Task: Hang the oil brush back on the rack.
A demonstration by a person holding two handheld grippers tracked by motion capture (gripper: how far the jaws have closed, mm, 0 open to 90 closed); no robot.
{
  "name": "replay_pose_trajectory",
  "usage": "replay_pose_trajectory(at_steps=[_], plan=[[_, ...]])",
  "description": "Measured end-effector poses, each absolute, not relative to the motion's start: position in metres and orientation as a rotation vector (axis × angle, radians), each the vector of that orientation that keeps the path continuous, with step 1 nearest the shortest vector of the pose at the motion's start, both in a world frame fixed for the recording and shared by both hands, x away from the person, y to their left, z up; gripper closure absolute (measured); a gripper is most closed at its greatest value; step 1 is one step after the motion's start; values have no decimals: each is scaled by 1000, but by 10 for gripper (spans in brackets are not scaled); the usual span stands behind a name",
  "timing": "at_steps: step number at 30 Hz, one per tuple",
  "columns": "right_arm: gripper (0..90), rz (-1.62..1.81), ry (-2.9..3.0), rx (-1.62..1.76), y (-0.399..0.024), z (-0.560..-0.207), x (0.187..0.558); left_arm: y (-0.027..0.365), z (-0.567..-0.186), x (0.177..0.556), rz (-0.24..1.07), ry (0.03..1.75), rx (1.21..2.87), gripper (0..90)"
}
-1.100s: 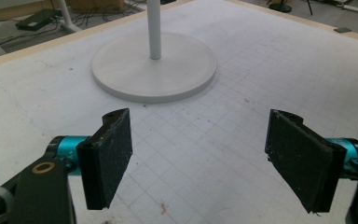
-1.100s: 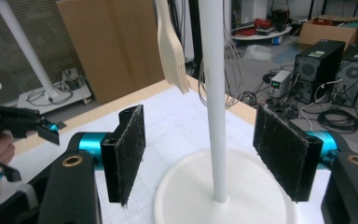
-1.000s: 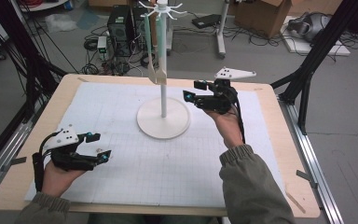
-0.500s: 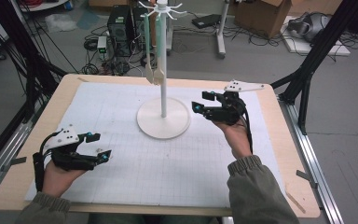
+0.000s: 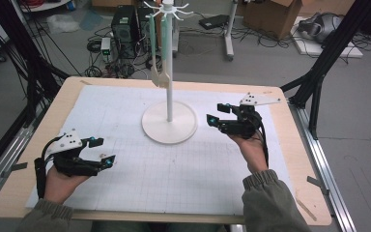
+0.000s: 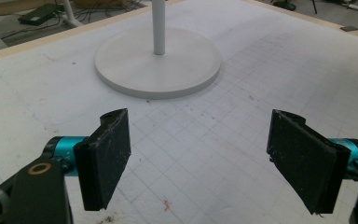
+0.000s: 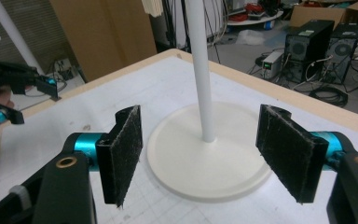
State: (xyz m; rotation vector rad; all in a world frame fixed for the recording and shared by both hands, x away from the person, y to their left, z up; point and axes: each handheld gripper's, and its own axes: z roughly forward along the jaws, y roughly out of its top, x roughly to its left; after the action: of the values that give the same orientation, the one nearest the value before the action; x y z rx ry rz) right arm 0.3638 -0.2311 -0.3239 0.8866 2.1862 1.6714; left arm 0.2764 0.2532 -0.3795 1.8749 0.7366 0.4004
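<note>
Standing at mid-bench: white stand (image 5: 168, 122), round base flat on the grid mat (image 5: 125, 179), thin pole upright from the base centre. At the pole top, a ring of short hooks (image 5: 166, 7); two pale utensils (image 5: 158, 72) hanging from them beside the pole, clear of the base. In the left gripper view the base (image 6: 158, 63) ahead and between the jaws, well apart from them. In the right gripper view the pole (image 7: 200, 70) framed between the two pads, base (image 7: 209, 158) just beyond them, nothing touching.

Right gripper (image 5: 217, 116) just beside the base's right edge, pointed at the stand, held low over the mat. Jaws wide apart, nothing between the pads; seen likewise in its own view (image 7: 200, 158). Grey plate on top, cable trailing down the wrist, olive sleeve (image 5: 265, 203) behind.

Left gripper (image 5: 101, 151) near the front left of the mat, well apart from the stand, resting low. Jaws apart, gripping nothing; bare grid mat between the pads in its own view (image 6: 198, 158). Also visible far off at the left edge of the right gripper view.

Mat covering most of the wooden bench (image 5: 67, 87). Beyond the bench: floor with cables, black computer tower (image 5: 125, 21), cardboard boxes (image 5: 270, 17).
</note>
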Motion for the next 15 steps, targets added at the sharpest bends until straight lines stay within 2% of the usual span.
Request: replay_pose_trajectory(at_steps=[15], plan=[[260,1606,2202,881,-241,-334,349,254,-380,278,404,746,1875,207]])
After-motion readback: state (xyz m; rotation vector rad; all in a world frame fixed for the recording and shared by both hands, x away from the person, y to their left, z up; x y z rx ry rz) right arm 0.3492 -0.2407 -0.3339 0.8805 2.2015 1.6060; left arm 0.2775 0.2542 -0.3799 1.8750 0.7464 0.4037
